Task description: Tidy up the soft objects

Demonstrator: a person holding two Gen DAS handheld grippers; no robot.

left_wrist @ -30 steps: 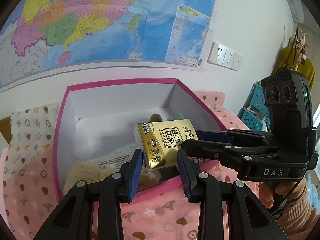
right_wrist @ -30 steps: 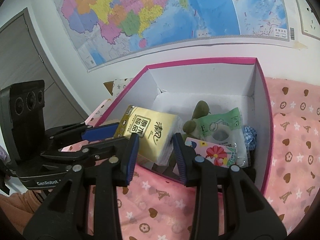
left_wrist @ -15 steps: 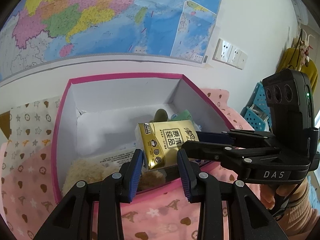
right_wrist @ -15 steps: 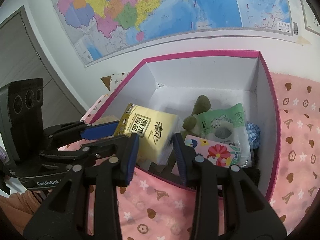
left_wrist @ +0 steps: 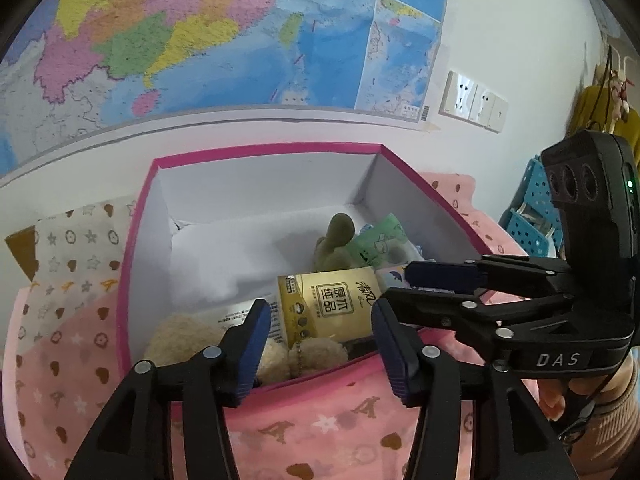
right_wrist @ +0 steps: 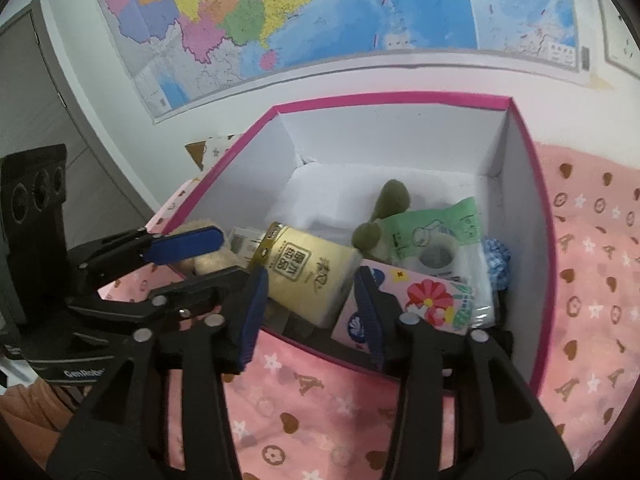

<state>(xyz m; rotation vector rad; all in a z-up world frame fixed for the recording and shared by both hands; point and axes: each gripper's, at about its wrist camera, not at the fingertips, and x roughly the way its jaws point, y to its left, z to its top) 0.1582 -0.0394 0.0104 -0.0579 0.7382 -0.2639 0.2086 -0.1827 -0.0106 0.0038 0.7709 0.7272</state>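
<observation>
A yellow tissue pack [left_wrist: 328,304] [right_wrist: 312,268] lies inside the pink-rimmed box [left_wrist: 260,150] [right_wrist: 392,98], resting on a beige plush toy [left_wrist: 304,356] [right_wrist: 208,258]. My left gripper [left_wrist: 322,344] straddles its near end; the jaws are opening and the pads stand clear of the pack. My right gripper [right_wrist: 310,312] does the same from the other side, jaws opening, with gaps at both pads. Also in the box are a green plush toy [left_wrist: 336,236] [right_wrist: 390,204], a green wrapped roll [right_wrist: 440,236] and a pink flowered tissue pack [right_wrist: 420,296].
The box stands on a pink patterned cloth [left_wrist: 320,432] [right_wrist: 592,280] against a wall with a large map [left_wrist: 200,40]. White padding [left_wrist: 240,252] lines the box's back half. A blue checked cloth [right_wrist: 496,260] sits by its right wall. Blue baskets [left_wrist: 528,220] stand far right.
Both grippers' jaws have spread apart and let go of the yellow tissue pack. The pack has sunk from above the rim down into the box.
</observation>
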